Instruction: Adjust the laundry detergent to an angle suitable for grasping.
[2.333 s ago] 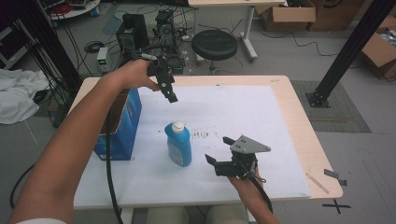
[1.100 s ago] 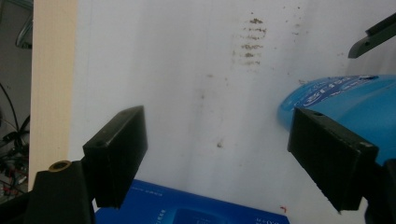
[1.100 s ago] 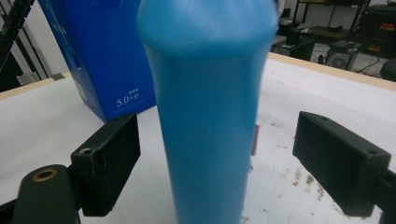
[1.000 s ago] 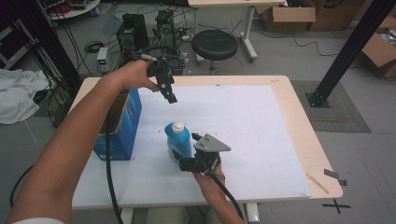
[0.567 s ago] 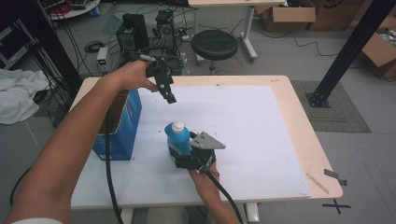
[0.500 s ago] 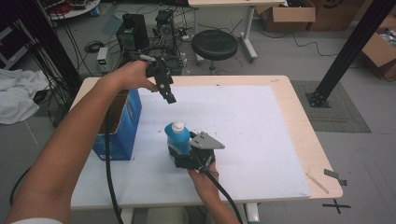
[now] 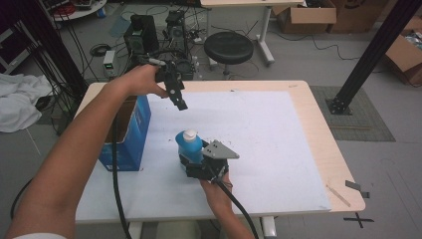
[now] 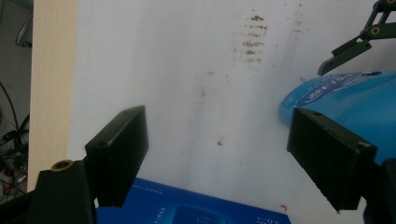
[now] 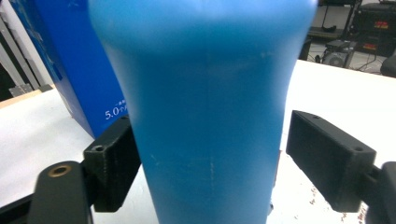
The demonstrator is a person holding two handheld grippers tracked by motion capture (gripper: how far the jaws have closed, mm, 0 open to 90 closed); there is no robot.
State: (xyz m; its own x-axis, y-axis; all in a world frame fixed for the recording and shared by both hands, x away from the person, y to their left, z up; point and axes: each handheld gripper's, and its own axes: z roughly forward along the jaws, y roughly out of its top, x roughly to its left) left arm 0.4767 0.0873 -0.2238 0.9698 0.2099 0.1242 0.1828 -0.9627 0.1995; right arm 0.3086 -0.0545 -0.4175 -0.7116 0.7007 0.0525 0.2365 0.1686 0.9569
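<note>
White paper covers most of the pale wooden table (image 7: 318, 129), and behind it we see a round black stool (image 7: 228, 47) on a grey floor strewn with cables. Near the table's middle stands a blue plastic bottle with a white cap (image 7: 189, 144), upright. Our right gripper (image 7: 191, 167) sits low at the bottle's near side; in the right gripper view its jaws are spread wide with the bottle's body (image 9: 210, 116) between them, the left jaw at the bottle's edge, the right one clear of it, so nothing is clamped. Our left gripper (image 7: 179, 101) hangs in the air above the table's far left part, jaws wide apart and empty. Just left of the bottle stands a blue cardboard box (image 7: 130, 134), open at the top.
</note>
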